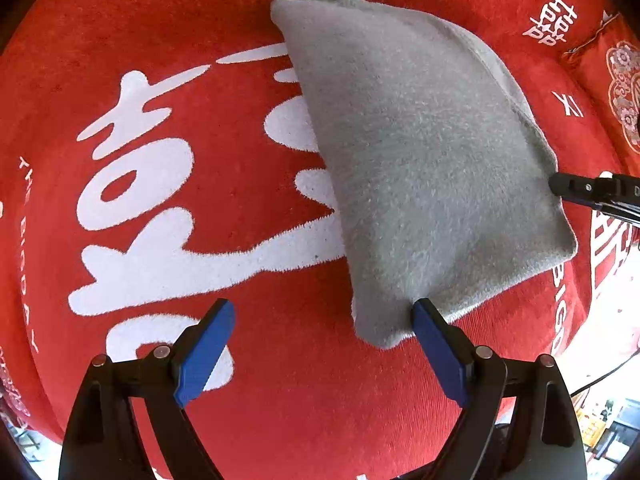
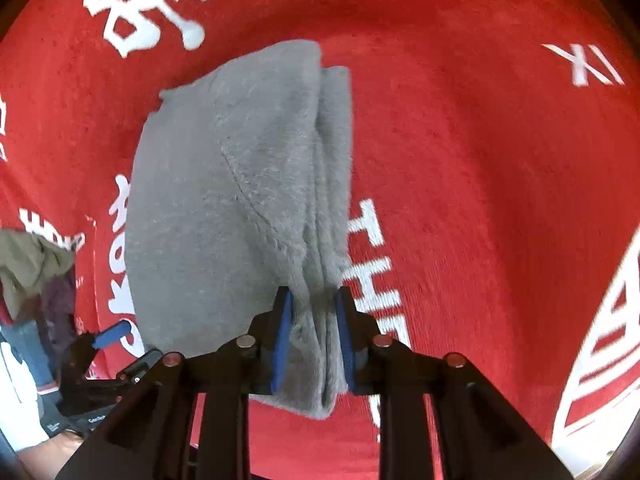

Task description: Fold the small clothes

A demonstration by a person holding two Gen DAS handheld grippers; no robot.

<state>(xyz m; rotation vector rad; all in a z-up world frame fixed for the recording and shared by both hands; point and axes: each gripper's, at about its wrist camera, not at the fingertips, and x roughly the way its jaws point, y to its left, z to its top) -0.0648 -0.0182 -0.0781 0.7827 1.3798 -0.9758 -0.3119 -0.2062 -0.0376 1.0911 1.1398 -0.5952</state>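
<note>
A folded grey fleece garment (image 1: 420, 160) lies on the red cloth (image 1: 200, 40). My left gripper (image 1: 323, 310) points straight down with its blue-padded jaws wide open; the right pad rests at the garment's near corner and nothing is between the fingers. In the right wrist view the same garment (image 2: 224, 200) shows its stacked folded edges on the right side. My right gripper (image 2: 314, 304) stands a little open, and the garment's layered edge sits between its blue pads. Its black tip (image 1: 568, 186) also shows at the garment's right edge in the left wrist view.
The red cloth (image 2: 480, 160) bears large white characters and letters. An olive garment (image 2: 28, 264) lies bunched at the left. A person's gloved hand (image 2: 20, 408) holds the left gripper (image 2: 108, 338). A red patterned cushion (image 1: 620, 92) sits at the far right.
</note>
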